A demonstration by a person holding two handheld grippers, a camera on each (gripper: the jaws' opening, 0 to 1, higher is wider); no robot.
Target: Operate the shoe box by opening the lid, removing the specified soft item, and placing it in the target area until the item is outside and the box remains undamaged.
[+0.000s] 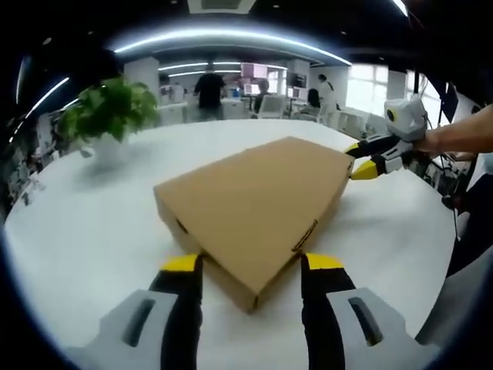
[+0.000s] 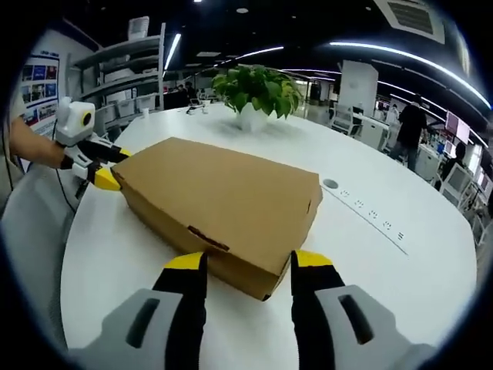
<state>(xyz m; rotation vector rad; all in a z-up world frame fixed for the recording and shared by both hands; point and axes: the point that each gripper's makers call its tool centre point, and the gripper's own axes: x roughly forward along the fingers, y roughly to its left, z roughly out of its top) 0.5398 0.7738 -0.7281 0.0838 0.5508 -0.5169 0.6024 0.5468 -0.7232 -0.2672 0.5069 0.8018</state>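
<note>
**Lid shut, nothing removed**

Shoe box [image 1: 258,204] is seen closed on the white bench [image 1: 85,231]. Left claw [image 1: 254,266] and right claw [image 2: 248,262] are spread, each straddling an opposite corner, gripping nothing. Opening, soft-item removal and placement are all judged outstanding.

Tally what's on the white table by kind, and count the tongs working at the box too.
Cardboard box, lid shut: 1
Potted plant: 1
Tongs, left tongs and right tongs, each open at opposite corners of the box: 2
Total: 4
</note>
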